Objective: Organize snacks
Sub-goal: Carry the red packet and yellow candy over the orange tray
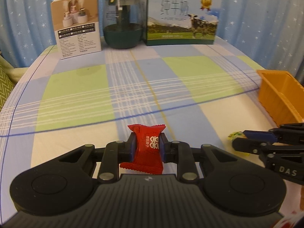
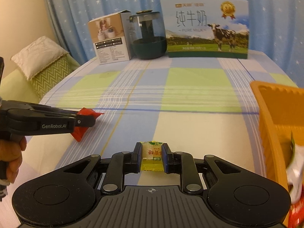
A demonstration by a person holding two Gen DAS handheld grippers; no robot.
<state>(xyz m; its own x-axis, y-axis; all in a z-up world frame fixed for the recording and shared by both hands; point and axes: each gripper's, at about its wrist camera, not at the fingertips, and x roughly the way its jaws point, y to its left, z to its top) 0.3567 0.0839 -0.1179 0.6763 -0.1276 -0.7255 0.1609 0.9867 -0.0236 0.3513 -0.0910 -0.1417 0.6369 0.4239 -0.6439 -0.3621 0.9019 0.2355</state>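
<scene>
My left gripper [image 1: 147,142] is shut on a red snack packet [image 1: 146,148] with white characters, held above the checked tablecloth. In the right wrist view the same left gripper [image 2: 87,118] comes in from the left with the red packet [image 2: 83,121] clamped at its tip. My right gripper [image 2: 152,152] is shut on a small yellow candy packet [image 2: 152,157]. In the left wrist view the right gripper [image 1: 241,139] reaches in from the right with the yellow packet [image 1: 235,134] at its tip. An orange plastic basket [image 2: 269,117] stands at the right with packets inside.
At the table's back stand a white product box [image 1: 76,24], a dark green glass humidifier [image 1: 123,20] and a milk carton with a cow picture [image 1: 182,15]. A blue star curtain hangs behind. A cushion [image 2: 39,57] lies on a green seat at left. A hand [image 2: 11,157] grips the left handle.
</scene>
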